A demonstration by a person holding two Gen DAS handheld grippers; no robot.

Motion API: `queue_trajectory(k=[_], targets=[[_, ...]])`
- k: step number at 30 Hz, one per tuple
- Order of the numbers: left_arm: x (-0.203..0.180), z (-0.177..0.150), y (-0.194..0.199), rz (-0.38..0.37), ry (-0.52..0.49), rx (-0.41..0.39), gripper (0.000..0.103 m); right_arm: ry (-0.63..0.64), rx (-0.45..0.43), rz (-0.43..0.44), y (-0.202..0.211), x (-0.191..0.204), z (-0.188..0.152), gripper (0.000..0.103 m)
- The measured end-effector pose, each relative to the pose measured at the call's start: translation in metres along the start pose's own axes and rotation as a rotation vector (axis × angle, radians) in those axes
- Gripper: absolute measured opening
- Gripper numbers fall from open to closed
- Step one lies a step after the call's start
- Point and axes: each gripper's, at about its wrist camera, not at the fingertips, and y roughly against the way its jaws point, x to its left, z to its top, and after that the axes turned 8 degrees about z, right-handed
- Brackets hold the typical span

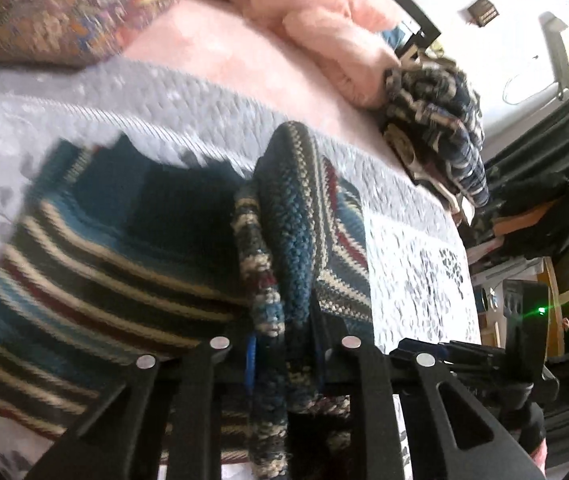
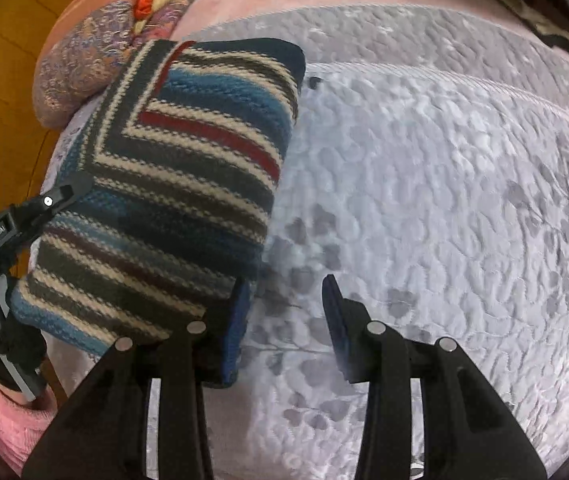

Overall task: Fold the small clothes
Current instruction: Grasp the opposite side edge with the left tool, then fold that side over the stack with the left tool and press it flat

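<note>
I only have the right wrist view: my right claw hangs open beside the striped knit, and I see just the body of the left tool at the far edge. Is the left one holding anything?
Observer: Yes. The left claw is shut on a bunched fold of the striped knit, which rises between its fingers.
Operator: Any other clothes waiting that I can't see?
Observer: One more. A crumpled dark-and-cream knitted garment lies at the far side of the bed, next to a pink fluffy blanket.
Operator: Is that garment touching our piece?
Observer: No. A stretch of the grey quilted cover lies bare between them.
</note>
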Motion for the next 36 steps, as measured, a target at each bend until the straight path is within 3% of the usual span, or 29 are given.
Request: queue_trajectory(k=[8, 12, 19, 25, 28, 33, 36], targets=[[0.069, 0.011, 0.029, 0.068, 0.028, -0.028, 0.020, 0.058, 0.031, 0.088, -0.027, 0.044, 0.004, 0.041], [0.101, 0.011, 0.028, 0.097, 0.044, -0.023, 0.020, 0.072, 0.057, 0.106, -0.042, 0.062, 0.004, 0.041], [0.153, -0.003, 0.009, 0.086, 0.046, 0.008, 0.021, 0.089, 0.111, 0.113, -0.073, 0.084, 0.002, 0.043], [0.172, -0.012, -0.010, 0.041, 0.064, 0.008, 0.024, 0.100, 0.127, 0.050, -0.093, 0.094, 0.005, 0.043], [0.178, -0.015, -0.004, 0.013, 0.095, 0.014, 0.031, 0.099, 0.138, 0.022, -0.099, 0.099, 0.007, 0.043], [0.166, -0.027, 0.038, 0.109, 0.038, -0.013, 0.041, 0.106, 0.127, 0.030, -0.086, 0.107, 0.000, 0.044], [0.151, -0.044, 0.071, 0.142, -0.013, -0.033, 0.052, 0.102, 0.113, 0.077, -0.076, 0.109, -0.013, 0.051]])
